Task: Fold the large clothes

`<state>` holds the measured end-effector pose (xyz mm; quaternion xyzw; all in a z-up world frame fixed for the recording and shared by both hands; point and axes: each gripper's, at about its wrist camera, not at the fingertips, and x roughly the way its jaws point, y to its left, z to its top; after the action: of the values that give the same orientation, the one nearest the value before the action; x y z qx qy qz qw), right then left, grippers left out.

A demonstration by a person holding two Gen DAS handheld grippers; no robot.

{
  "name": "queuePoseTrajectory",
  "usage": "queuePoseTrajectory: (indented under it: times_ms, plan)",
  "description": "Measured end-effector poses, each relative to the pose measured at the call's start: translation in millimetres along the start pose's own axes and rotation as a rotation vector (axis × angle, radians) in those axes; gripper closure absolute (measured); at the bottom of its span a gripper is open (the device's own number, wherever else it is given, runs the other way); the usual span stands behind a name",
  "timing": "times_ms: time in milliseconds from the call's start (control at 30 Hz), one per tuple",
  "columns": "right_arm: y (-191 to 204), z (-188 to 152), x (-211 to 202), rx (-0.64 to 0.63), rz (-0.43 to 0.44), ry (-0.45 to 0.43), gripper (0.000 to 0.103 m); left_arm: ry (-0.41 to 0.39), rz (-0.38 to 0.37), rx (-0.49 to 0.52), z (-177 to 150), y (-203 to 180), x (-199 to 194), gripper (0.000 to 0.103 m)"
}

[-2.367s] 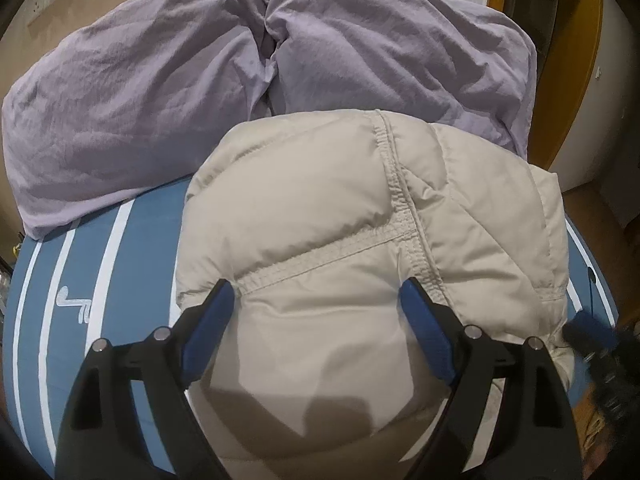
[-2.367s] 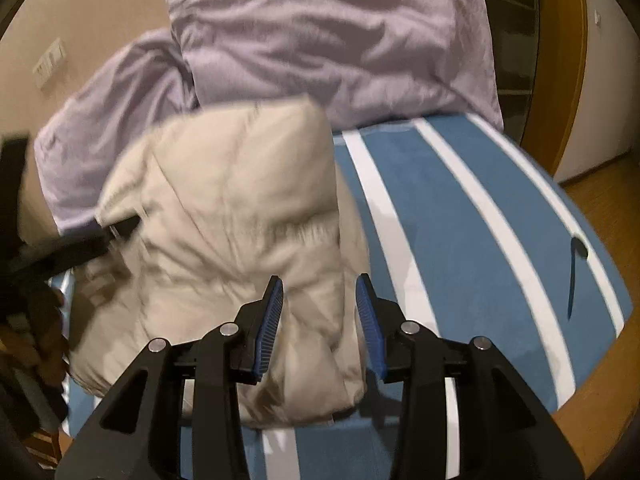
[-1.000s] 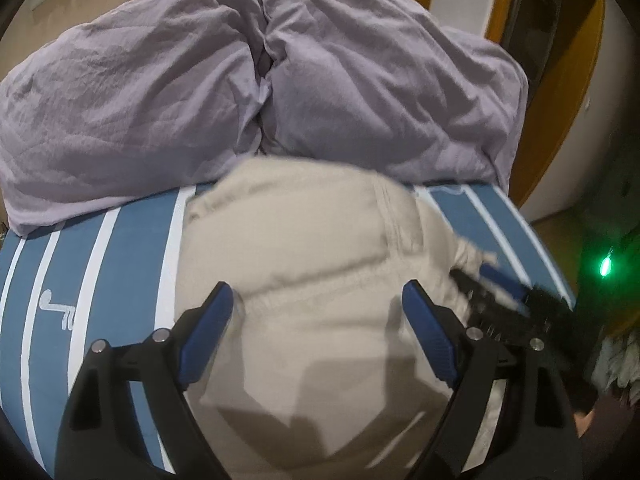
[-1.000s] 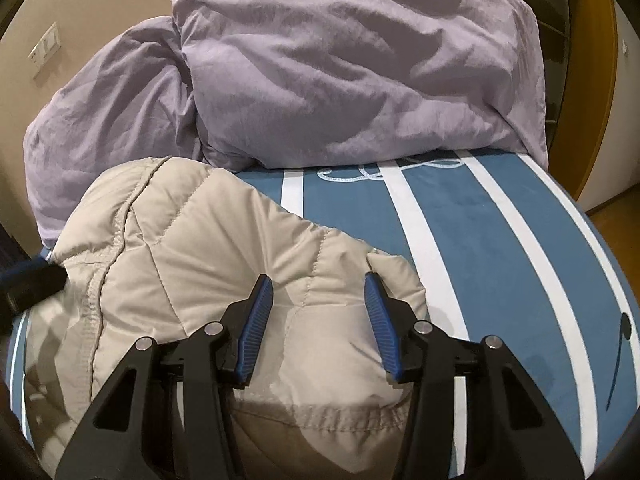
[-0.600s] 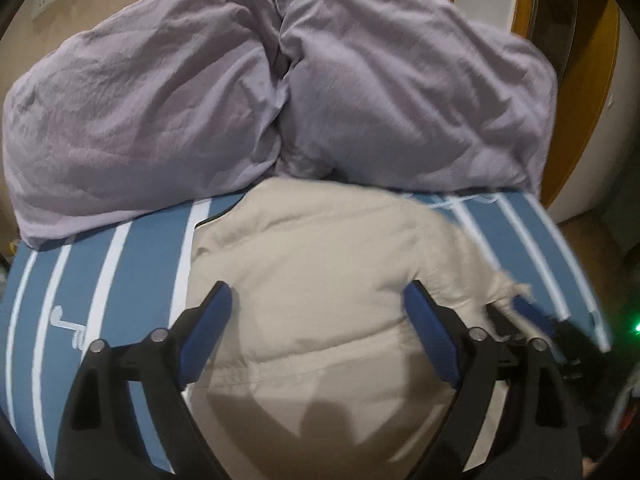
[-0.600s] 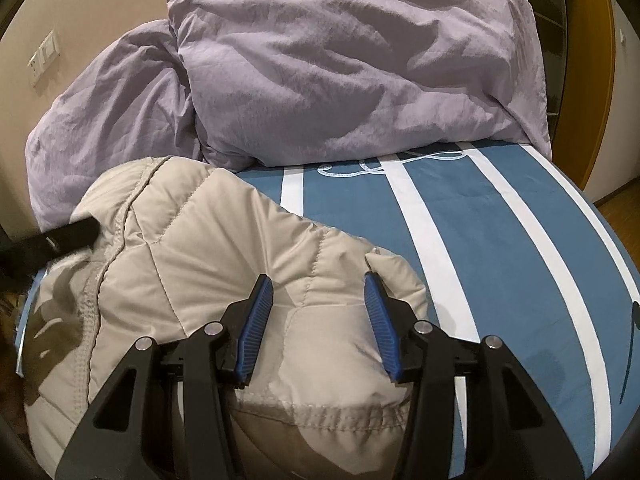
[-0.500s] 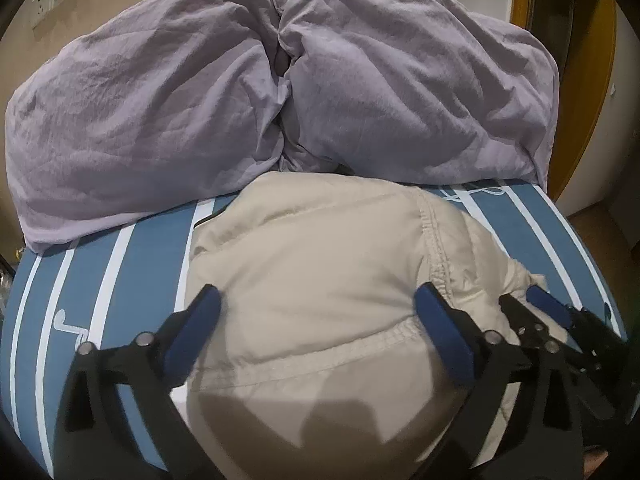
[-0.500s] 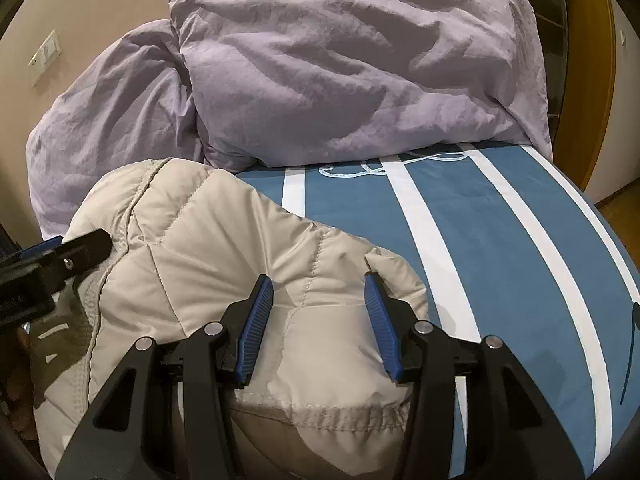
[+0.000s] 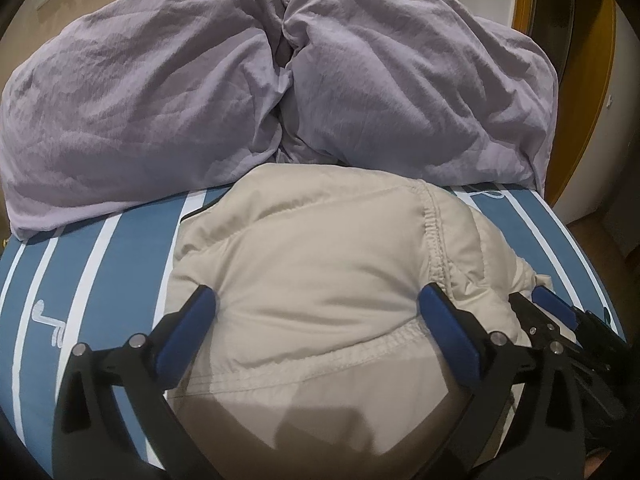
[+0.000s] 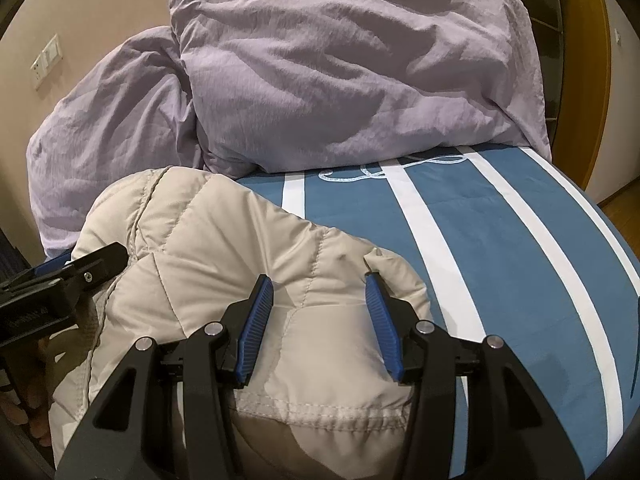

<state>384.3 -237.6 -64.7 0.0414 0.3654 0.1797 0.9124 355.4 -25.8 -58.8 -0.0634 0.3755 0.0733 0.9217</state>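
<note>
A beige quilted puffer jacket lies folded in a thick bundle on the blue striped bed; it also shows in the right wrist view. My left gripper is wide open, its blue pads spread over the bundle's near part, holding nothing. My right gripper is open over the bundle's right end, its pads apart and empty. The right gripper also shows in the left wrist view at the jacket's right edge. The left gripper shows in the right wrist view at the jacket's left side.
A rumpled lilac duvet is heaped across the far side of the bed, touching the jacket's far edge; it also shows in the right wrist view. The blue bedspread with white stripes stretches to the right. A wooden door frame stands at the right.
The jacket bundle has been set down nearer the duvet and both grippers now hover open over it. The left gripper has drawn back slightly in the last half second; the right is nearly still.
</note>
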Motion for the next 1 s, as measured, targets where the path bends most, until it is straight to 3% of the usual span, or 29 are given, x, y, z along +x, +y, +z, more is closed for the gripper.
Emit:
queuePoseTrajectory:
  times_ms: [733, 900, 1000]
  plan:
    - [-1.5, -2.5, 2.8, -0.004, -0.002, -0.021, 0.051, -0.023, -0.015, -0.013, -7.5, 4.5, 9.4, 0.002]
    - [-1.4, 14.1, -3.2, 0.000, -0.002, 0.026, 0.051, -0.024, -0.009, -0.016, -6.2, 4.2, 8.1, 0.002]
    - [-5.7, 28.3, -11.7, 0.046, 0.010, -0.003, 0.051, -0.028, -0.009, -0.020, -6.0, 4.7, 7.4, 0.002]
